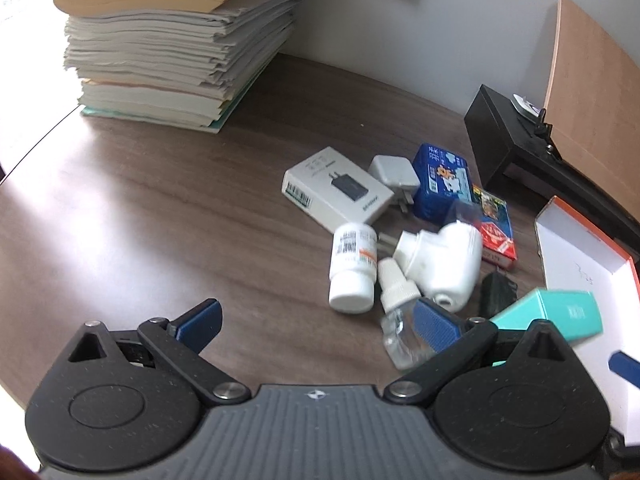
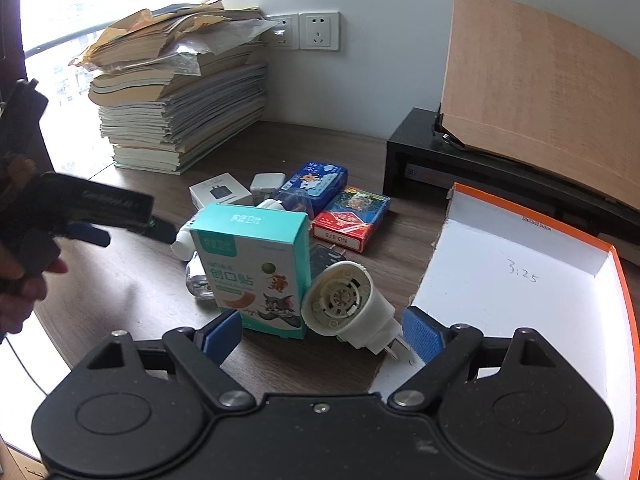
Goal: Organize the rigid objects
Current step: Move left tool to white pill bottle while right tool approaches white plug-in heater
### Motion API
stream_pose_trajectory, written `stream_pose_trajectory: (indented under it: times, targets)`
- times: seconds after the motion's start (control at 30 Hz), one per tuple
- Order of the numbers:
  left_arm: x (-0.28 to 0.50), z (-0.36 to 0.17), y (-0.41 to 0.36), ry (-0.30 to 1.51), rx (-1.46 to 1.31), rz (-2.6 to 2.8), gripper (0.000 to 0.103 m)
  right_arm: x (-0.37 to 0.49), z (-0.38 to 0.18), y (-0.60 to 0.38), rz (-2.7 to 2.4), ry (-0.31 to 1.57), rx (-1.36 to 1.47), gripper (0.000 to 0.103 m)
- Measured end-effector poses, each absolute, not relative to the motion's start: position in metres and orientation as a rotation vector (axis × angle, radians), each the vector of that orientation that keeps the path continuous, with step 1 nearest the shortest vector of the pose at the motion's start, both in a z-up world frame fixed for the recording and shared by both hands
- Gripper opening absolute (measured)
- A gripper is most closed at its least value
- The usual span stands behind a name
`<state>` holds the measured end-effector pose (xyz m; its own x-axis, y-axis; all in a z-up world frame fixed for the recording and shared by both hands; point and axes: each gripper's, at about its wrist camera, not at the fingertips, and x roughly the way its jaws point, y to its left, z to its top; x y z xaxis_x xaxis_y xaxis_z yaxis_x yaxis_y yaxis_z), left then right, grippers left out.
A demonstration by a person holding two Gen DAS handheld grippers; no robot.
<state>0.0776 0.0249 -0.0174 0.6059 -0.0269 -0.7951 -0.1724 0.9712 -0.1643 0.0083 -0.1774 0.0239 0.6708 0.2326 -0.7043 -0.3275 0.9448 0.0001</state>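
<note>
Right gripper point(image 2: 322, 334) jaws spread, empty — teal bandage box point(image 2: 256, 268) and white plug-in vaporizer point(image 2: 346, 302) sit just ahead between the fingers, not gripped. Orange-rimmed box point(image 2: 520, 280) to its right, open. Beyond: red card pack point(image 2: 352, 220), blue tin point(image 2: 314, 188), charger box point(image 2: 220, 192). Left gripper point(image 1: 316, 326) also spread, empty — clear refill bottle point(image 1: 400, 320) by its right finger, white pill bottle point(image 1: 352, 268) ahead. Paper stack point(image 1: 176, 48) far left.

Dark wood desk point(image 2: 120, 300), white wall point(image 2: 392, 40) with sockets point(image 2: 319, 31), bright window point(image 2: 72, 20)
</note>
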Motion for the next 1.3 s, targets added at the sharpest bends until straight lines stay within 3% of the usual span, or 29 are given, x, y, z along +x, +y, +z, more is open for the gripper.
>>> stream_pose_trajectory:
  times: [1.3]
  targets:
    - [0.124, -0.043, 0.033, 0.955, -0.137, -0.041, 0.095, 0.015, 0.014, -0.175, 0.201, 0.814, -0.1, 0.102]
